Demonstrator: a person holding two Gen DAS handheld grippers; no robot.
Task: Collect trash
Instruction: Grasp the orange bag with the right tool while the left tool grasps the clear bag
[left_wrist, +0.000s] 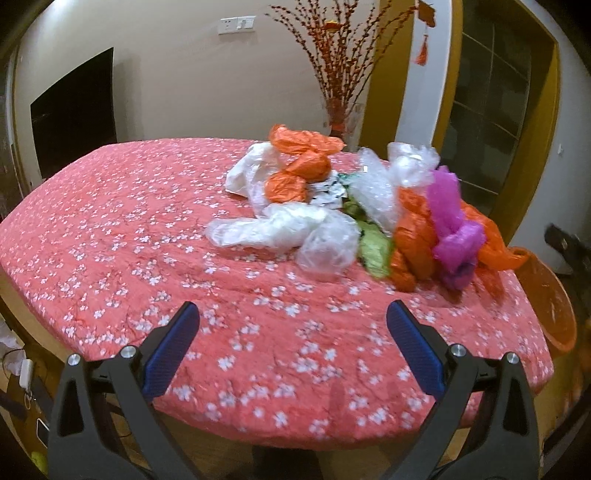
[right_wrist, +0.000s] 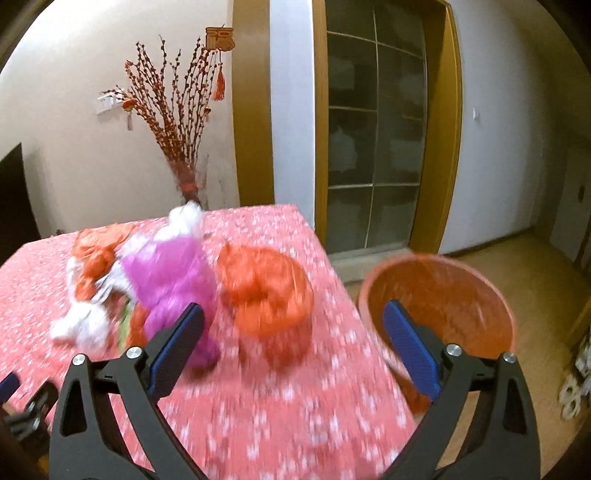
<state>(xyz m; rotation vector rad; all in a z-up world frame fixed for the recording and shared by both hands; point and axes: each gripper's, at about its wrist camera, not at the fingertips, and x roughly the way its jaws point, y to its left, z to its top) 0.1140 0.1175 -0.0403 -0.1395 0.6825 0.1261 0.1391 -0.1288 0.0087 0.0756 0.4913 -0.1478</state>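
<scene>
A heap of crumpled plastic bags lies on a table under a pink flowered cloth (left_wrist: 147, 229): orange bags (left_wrist: 299, 162), white and clear ones (left_wrist: 273, 225), a green scrap (left_wrist: 375, 247) and a magenta bag (left_wrist: 452, 225). My left gripper (left_wrist: 293, 325) is open above the cloth, short of the heap, with nothing between its fingers. In the right wrist view the magenta bag (right_wrist: 173, 280) and an orange bag (right_wrist: 266, 295) lie just ahead of my right gripper (right_wrist: 293, 325), which is open and holds nothing. An orange bin (right_wrist: 443, 295) stands beside the table's right edge.
The orange bin (left_wrist: 550, 299) shows at the table's right edge in the left wrist view too. A vase of red twigs (left_wrist: 340, 74) stands behind the table by the wall. A dark screen (left_wrist: 74, 110) hangs at left. A glass door (right_wrist: 376, 140) and wooden floor (right_wrist: 535, 280) lie at right.
</scene>
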